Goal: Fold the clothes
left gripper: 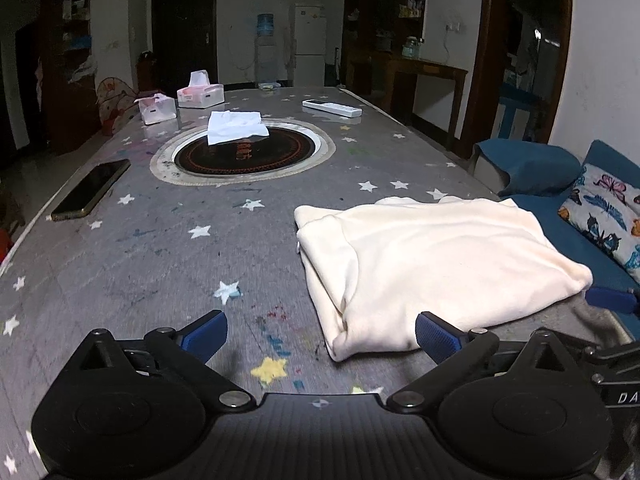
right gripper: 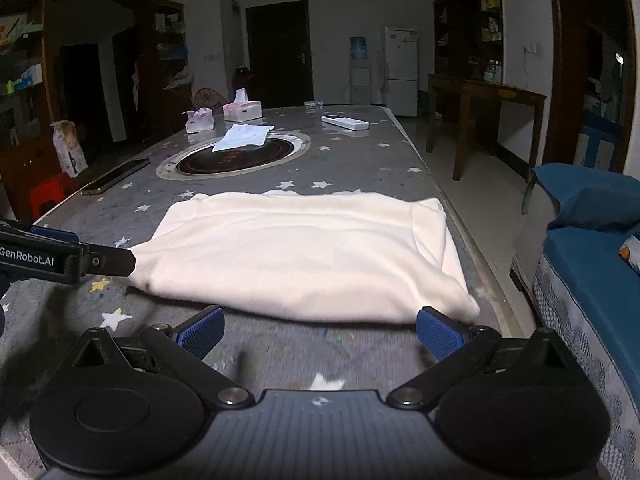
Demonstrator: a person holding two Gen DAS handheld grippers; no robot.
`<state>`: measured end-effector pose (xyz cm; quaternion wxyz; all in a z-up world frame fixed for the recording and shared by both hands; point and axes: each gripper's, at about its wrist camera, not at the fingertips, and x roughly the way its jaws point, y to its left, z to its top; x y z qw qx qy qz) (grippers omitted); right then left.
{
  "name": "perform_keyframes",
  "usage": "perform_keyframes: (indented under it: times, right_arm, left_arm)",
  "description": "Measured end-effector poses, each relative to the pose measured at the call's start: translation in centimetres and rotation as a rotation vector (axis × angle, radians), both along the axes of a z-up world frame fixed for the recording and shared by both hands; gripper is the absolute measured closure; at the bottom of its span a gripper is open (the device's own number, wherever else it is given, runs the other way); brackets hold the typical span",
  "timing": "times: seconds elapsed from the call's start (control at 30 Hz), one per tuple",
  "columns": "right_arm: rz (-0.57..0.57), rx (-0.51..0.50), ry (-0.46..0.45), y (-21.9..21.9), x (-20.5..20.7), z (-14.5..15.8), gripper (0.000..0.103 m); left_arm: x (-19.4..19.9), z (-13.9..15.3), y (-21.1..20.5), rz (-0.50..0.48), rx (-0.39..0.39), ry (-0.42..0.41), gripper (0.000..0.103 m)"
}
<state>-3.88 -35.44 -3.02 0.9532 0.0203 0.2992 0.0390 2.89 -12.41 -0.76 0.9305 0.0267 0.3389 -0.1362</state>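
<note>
Right now the left gripper (left gripper: 321, 338) stands with its jaws spread wide and nothing between them, its blue ribbed pads (left gripper: 438, 338) hanging over bare table just short of the near corner of the folded garment (left gripper: 432, 268). Likewise the right gripper (right gripper: 320, 334) is wide open and empty; one of its pads (right gripper: 438, 334) sits just at the garment's near edge (whether it touches the cloth cannot be told).

That cream garment (right gripper: 304, 256) is folded into a soft, thick rectangle, fleecy and matte, with rounded folded edges. Its long axis runs across the right wrist view, side to side, parallel to the near table edge; one short end lies toward the left gripper, the other near the table's right edge (right gripper: 480, 264). In the right wrist view the left gripper's black finger (right gripper: 114, 262) reaches in from the left, its tip at the garment's left end.

Beneath lies a grey tablecloth (left gripper: 160, 248) printed with pale stars and smudged with coloured marks. Open cloth stretches between the garment and a round dark inset (left gripper: 244, 156), where a white cloth (left gripper: 236, 126) lies crumpled. Farther off are a phone (left gripper: 92, 190) by the left edge, two tissue boxes (left gripper: 200, 94) and a white remote (left gripper: 332, 108). A blue sofa (right gripper: 588, 248) stands just beyond the right edge.
</note>
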Motion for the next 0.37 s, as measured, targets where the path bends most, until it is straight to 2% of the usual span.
perform_keyframes:
  times: [0.37]
  right_arm:
    - [-0.036, -0.032, -0.02, 0.8, -2.2, -0.4, 0.0]
  left_arm:
    - [-1.4, -0.5, 0.0, 0.017, -0.017, 0.019, 0.0]
